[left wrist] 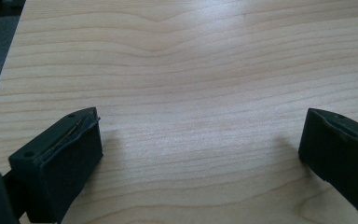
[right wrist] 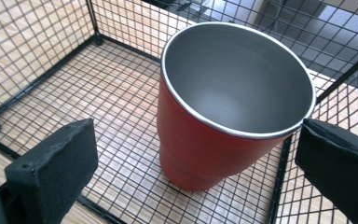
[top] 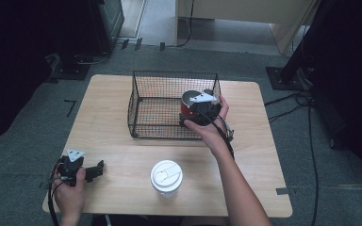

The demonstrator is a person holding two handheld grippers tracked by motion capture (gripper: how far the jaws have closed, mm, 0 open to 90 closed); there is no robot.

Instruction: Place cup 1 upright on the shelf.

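Matt red cup (right wrist: 200, 140) with brushed metal inside, black wire basket (top: 143, 101), wood-grain table (left wrist: 191, 70)

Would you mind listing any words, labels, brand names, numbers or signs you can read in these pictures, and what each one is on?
No readable text anywhere.
Red cup in the wire basket: plain red wall, bare metal inside, no label.
White lid of the paper cup: raised moulded shapes, too small to read as letters.
Right gripper, left gripper and the table: no markings.
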